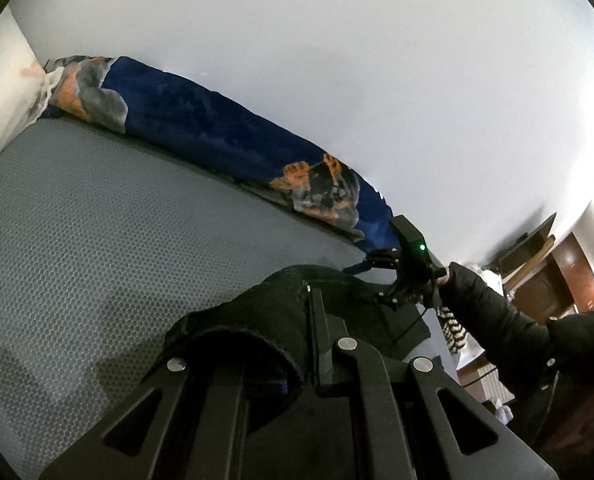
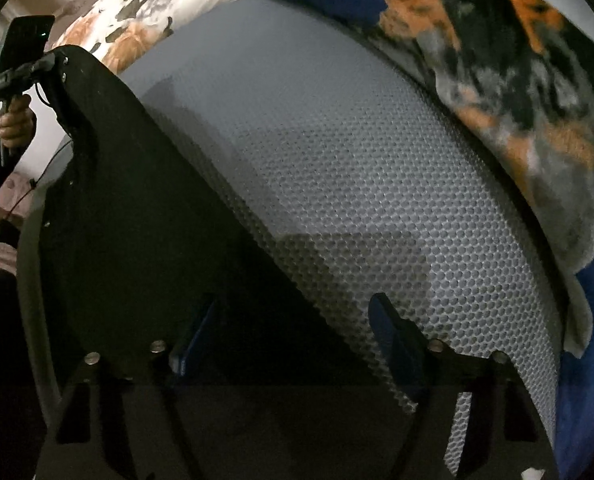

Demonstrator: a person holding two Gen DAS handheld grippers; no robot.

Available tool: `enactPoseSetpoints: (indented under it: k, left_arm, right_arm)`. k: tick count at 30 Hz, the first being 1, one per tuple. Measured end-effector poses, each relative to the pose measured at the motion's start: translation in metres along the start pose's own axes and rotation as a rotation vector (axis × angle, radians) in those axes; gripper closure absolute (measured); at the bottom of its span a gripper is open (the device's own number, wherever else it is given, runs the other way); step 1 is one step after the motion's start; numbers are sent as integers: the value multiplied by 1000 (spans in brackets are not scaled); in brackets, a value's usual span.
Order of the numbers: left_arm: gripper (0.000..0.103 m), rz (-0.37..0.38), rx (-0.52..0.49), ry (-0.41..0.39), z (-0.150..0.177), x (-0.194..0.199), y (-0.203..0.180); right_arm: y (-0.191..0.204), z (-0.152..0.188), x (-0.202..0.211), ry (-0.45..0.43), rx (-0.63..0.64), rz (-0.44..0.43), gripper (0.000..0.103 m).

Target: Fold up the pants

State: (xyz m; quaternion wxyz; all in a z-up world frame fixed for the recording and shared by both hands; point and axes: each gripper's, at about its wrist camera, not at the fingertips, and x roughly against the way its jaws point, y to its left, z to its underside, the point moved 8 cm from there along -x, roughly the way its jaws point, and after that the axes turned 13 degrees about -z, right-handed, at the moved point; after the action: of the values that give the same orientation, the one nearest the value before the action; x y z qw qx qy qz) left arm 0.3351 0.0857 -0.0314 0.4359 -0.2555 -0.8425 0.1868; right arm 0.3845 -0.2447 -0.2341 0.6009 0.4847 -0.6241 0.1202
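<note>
Nearest, the left gripper (image 1: pixel 317 320) is clamped tight on a bunched fold of the black fabric pants (image 1: pixel 257 320), lifting that end off the grey honeycomb-textured mattress (image 1: pixel 97 240). The right gripper (image 2: pixel 297 332) points down over the pants' lower edge with its blue-padded fingers (image 2: pixel 393 336) parted, one over dark cloth and one over bare mattress, gripping nothing as far as I can see. The pants hang and drape along the mattress's near edge, not laid flat. Beyond, a blue fleece blanket with an orange and grey print (image 1: pixel 217 132) lies along the far edge. Folding looks barely begun; I see no finished crease.
</note>
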Motion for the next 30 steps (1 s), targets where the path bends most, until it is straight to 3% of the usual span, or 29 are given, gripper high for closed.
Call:
enactPoseSetpoints:
  k: [13, 16, 18, 23, 30]
  left_arm:
    - [96, -1, 6, 4, 2, 1, 4]
    - [96, -5, 5, 8, 2, 0, 3]
    - [95, -14, 0, 18, 3, -4, 3]
    - [95, -54, -17, 31, 0, -10, 9]
    - [95, -70, -47, 45, 8, 3, 11]
  right_arm:
    - [-10, 23, -5, 86, -2, 33, 48]
    - [-13, 28, 1, 71, -23, 77, 70]
    - [-14, 30, 6, 44, -46, 122, 89]
    - [4, 38, 25, -73, -81, 316, 93]
    - [70, 71, 70, -266, -157, 575, 94]
